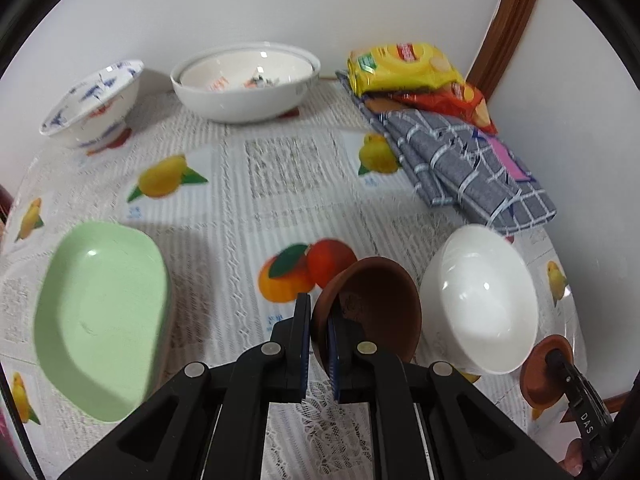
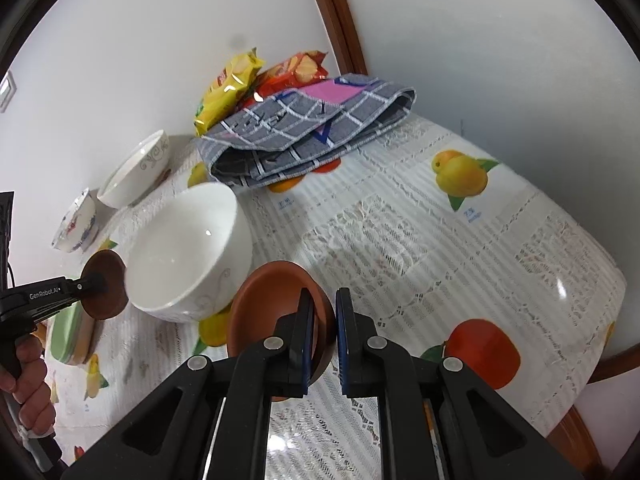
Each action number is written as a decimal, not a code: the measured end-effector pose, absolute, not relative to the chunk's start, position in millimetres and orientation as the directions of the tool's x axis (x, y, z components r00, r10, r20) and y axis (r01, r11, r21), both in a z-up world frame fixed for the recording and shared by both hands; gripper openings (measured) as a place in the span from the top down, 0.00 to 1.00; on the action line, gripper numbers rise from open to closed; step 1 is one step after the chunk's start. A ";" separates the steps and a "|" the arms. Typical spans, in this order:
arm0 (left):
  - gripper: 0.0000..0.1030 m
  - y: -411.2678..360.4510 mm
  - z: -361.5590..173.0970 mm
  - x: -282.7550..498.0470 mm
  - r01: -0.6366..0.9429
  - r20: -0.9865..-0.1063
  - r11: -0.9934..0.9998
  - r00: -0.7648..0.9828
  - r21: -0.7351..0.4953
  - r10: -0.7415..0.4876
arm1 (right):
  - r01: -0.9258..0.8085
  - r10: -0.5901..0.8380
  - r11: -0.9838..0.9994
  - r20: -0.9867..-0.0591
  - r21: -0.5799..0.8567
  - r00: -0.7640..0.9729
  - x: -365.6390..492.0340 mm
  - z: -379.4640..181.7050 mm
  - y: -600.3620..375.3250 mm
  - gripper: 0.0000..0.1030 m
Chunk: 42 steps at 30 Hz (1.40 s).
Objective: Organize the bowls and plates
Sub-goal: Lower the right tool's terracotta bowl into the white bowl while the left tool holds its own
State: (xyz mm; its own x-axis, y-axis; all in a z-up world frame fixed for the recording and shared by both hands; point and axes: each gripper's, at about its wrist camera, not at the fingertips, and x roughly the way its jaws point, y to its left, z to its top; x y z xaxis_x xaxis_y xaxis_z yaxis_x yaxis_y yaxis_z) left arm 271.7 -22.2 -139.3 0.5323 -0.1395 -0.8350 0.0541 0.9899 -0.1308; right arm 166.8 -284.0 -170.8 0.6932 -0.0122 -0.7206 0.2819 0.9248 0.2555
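Observation:
My left gripper [image 1: 319, 312] is shut on the rim of a brown clay bowl [image 1: 376, 304], holding it tilted above the table; it also shows in the right wrist view [image 2: 106, 284]. My right gripper [image 2: 325, 316] is shut on the rim of a second brown clay dish [image 2: 272, 304], seen from the left wrist view [image 1: 540, 376]. A plain white bowl [image 1: 480, 300] [image 2: 188, 248] stands between the two. A green dish [image 1: 100, 316] lies at the left. A large white bowl [image 1: 244, 80] and a blue-patterned bowl [image 1: 92, 100] stand at the back by the wall.
A folded grey checked cloth [image 1: 464, 164] [image 2: 304, 128] and yellow and red snack packets [image 1: 404, 68] [image 2: 228, 88] lie at the back right corner. The table has a fruit-print cloth [image 1: 280, 200]; its wooden edge [image 2: 580, 436] curves at the right.

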 end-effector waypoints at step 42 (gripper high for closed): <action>0.92 71.3 -87.3 276.8 -0.073 -0.791 0.987 0.607 -0.144 -0.071 | 0.140 0.014 0.978 -0.724 0.153 0.690 244.0 -154.9 -206.1 0.90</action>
